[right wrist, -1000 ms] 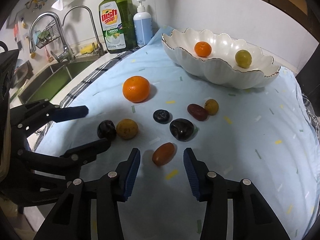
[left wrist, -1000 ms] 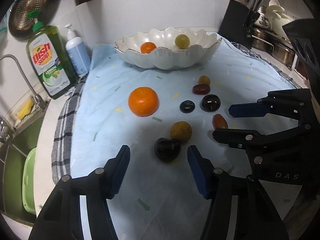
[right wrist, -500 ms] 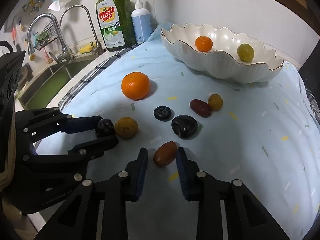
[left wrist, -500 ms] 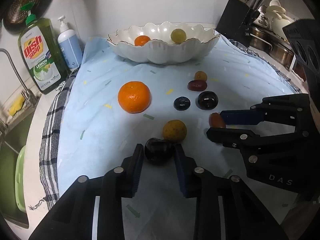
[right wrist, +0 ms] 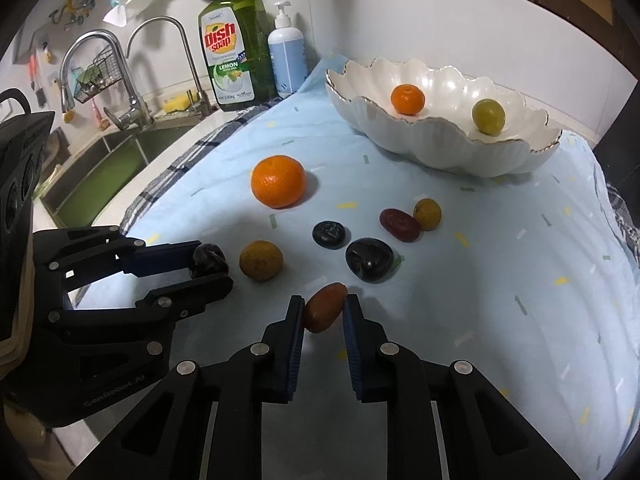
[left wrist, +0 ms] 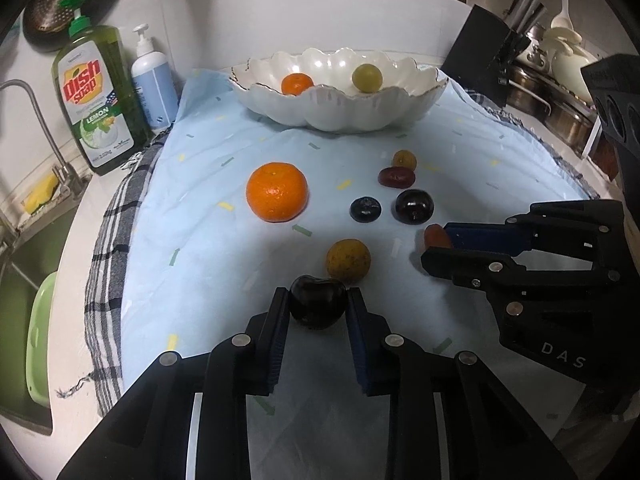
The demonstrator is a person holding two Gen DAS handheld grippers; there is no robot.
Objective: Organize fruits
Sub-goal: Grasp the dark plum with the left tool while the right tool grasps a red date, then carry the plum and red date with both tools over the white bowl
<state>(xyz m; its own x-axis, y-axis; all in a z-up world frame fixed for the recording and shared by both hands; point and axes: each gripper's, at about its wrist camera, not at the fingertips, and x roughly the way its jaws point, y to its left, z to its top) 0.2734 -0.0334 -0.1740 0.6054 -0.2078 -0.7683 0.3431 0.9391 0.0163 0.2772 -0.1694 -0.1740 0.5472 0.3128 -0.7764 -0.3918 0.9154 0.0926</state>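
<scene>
My left gripper (left wrist: 318,300) is shut on a dark cherry (left wrist: 317,301), also in the right wrist view (right wrist: 209,259). My right gripper (right wrist: 323,312) is shut on an orange-brown oval fruit (right wrist: 324,306), seen from the left wrist (left wrist: 436,236). Both fruits are at or just above the blue cloth (left wrist: 224,264). A white scalloped bowl (left wrist: 340,110) at the back holds a small orange (left wrist: 297,83) and a green grape (left wrist: 366,77). Loose on the cloth are a large orange (left wrist: 277,191), a yellow fruit (left wrist: 347,260), a blueberry (left wrist: 365,209), a dark plum (left wrist: 414,206), a red date (left wrist: 396,176) and a small yellow fruit (left wrist: 405,159).
A green dish soap bottle (left wrist: 96,100) and a blue pump bottle (left wrist: 154,80) stand at the back left. A sink (right wrist: 96,172) with a tap lies to the left. A knife block (left wrist: 480,52) and pots (left wrist: 560,112) are at the back right.
Both grippers have closed from wide open onto their fruits: the left on the cherry, the right on the orange-brown fruit. Both moved slightly forward.
</scene>
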